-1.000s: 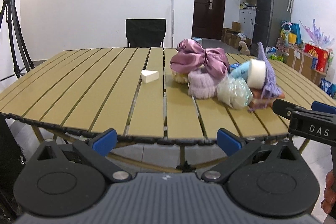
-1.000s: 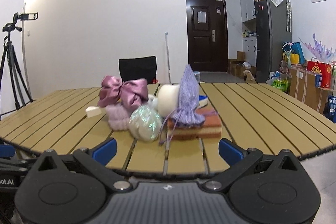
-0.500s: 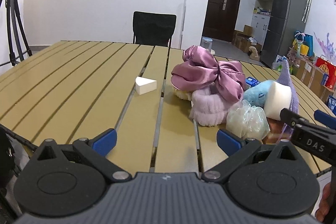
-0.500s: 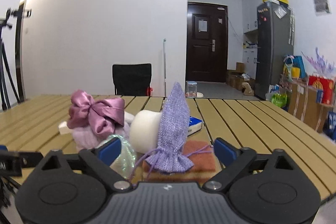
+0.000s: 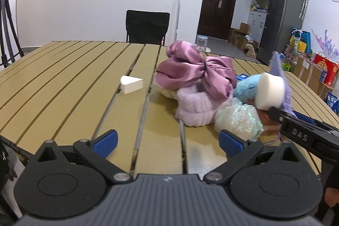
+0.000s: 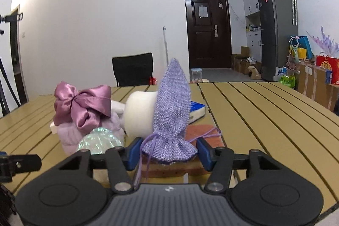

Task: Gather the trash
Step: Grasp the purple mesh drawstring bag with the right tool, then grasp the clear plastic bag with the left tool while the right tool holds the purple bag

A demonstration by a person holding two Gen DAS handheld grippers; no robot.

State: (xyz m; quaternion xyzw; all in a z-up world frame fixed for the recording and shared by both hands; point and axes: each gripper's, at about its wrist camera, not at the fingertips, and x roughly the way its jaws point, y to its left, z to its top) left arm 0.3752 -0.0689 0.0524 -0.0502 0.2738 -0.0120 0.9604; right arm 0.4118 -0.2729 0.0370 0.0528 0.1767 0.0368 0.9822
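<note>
The right tool (image 6: 167, 153) has just been closing, and the gathered base of the lilac mesh pouch (image 6: 172, 111) is framed between its blue pads; contact cannot be told. The pouch stands on an orange sponge (image 6: 203, 130) near the worktop's (image 6: 264, 111) front edge. The left tool (image 5: 167, 140) is spread wide, empty. Farther back lies a white wedge (image 5: 131, 84).

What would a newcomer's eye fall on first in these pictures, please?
Probably the shiny mauve satin bow topping a heap of soft things mid-table. In front, the right hand-held gripper brackets a lilac mesh drawstring pouch, its jaws having just been closing. A white foam wedge lies apart, left.
</note>
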